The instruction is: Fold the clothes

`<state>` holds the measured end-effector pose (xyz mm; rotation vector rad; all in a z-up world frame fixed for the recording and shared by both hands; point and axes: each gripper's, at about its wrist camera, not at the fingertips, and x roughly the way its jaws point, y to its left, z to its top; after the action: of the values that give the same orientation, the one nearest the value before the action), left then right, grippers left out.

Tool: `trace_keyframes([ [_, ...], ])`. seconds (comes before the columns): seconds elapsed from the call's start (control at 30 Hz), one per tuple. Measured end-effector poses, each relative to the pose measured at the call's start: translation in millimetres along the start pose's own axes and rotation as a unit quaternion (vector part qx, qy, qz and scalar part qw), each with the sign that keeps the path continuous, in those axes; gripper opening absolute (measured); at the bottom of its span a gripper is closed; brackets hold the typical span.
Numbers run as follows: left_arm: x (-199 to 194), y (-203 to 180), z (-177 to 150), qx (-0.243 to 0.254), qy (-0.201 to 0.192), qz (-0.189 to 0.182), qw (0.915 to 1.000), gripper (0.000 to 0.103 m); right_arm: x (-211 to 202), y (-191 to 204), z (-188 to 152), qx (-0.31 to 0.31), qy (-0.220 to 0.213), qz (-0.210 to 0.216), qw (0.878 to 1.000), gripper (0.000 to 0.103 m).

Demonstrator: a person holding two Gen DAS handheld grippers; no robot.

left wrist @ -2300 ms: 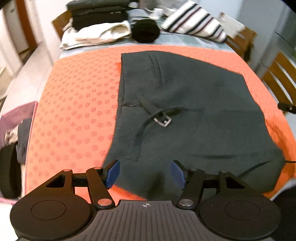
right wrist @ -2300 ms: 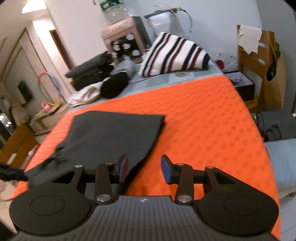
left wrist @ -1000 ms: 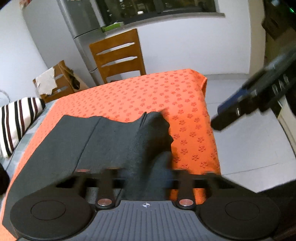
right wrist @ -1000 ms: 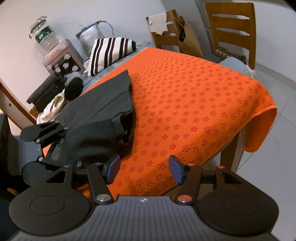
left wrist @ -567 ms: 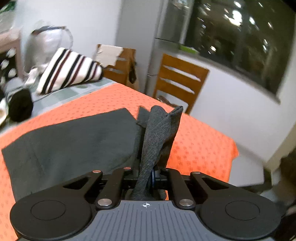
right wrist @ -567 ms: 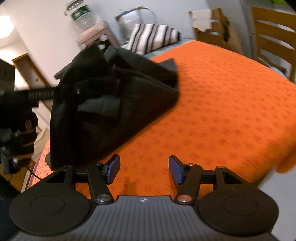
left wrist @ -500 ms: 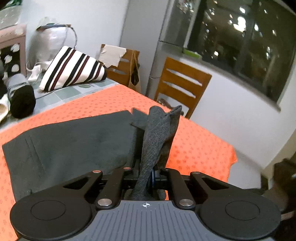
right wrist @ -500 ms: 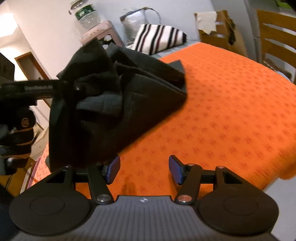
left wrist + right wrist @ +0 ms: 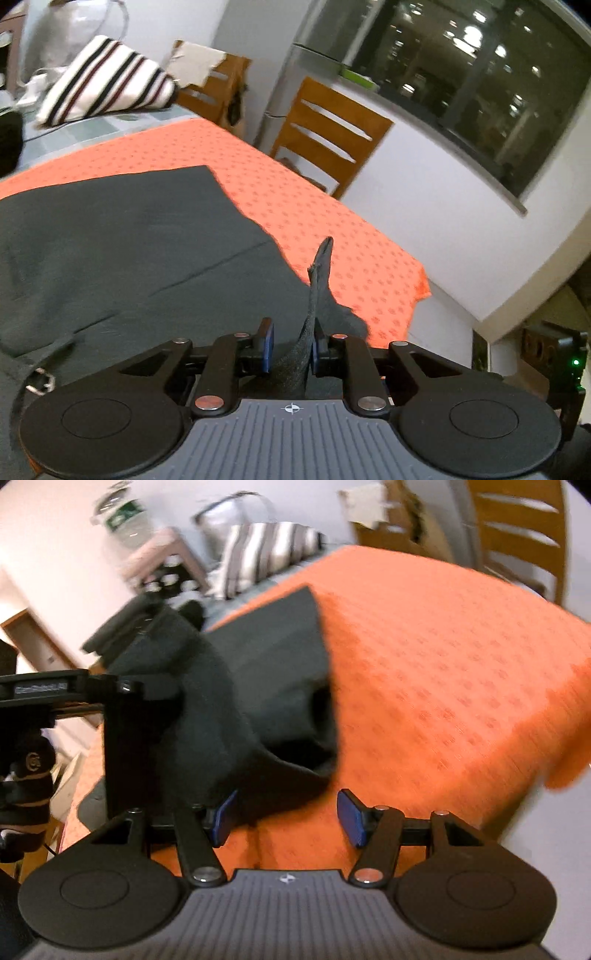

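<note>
left gripper (image 9: 290,350): jaws opening, fabric edge still sitting between them | right gripper (image 9: 282,821): hanging wide, gripping nothing | dark trousers (image 9: 122,240): lying on the orange tablecloth (image 9: 332,229)

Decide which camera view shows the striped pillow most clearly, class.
The left wrist view: the striped pillow is sharp there, dark and reddish stripes distinct, lying beyond the orange cloth. The right wrist view shows it too, but motion-blurred.

Both cameras ride low behind their own fingers, tilted down at the orange tablecloth (image 9: 332,206) from close by. The left view faces a wooden chair (image 9: 328,136) and dark window. Both catch the dark garment (image 9: 280,672), striped cushion (image 9: 107,88) and that chair.
</note>
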<state>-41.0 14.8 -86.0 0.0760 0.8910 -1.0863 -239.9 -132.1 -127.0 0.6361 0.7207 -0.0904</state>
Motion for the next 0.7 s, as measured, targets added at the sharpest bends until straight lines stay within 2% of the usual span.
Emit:
trace_keyframes([
  [0.17, 7, -19, 5, 0.038, 0.000, -0.023, 0.9990, 0.024, -8, 2, -11, -0.004, -0.017, 0.004, 1.000, 0.065],
  [0.33, 13, -32, 16, 0.055, -0.009, -0.035, 0.9978, 0.039, -10, 17, -3, -0.050, -0.039, 0.016, 0.998, 0.066],
  [0.4, 7, -32, 21, 0.048, -0.023, -0.033, 0.9981, 0.044, -13, 17, 0, -0.061, -0.041, 0.013, 0.997, 0.068],
  [0.57, -25, -12, 21, 0.030, -0.046, 0.006, 0.9985, 0.046, -15, 13, 6, -0.060, -0.034, 0.021, 0.997, 0.067],
  [0.63, -38, 0, 11, 0.030, -0.041, 0.030, 0.9983, 0.046, -10, 11, 10, -0.045, -0.025, 0.030, 0.998, 0.058],
  [0.67, -44, 7, 4, 0.031, -0.036, 0.044, 0.9979, 0.047, -11, 9, 8, -0.036, -0.021, 0.037, 0.998, 0.047],
  [0.7, -50, 13, -3, 0.032, -0.031, 0.059, 0.9973, 0.047, -10, 7, 9, -0.026, -0.015, 0.043, 0.999, 0.044],
])
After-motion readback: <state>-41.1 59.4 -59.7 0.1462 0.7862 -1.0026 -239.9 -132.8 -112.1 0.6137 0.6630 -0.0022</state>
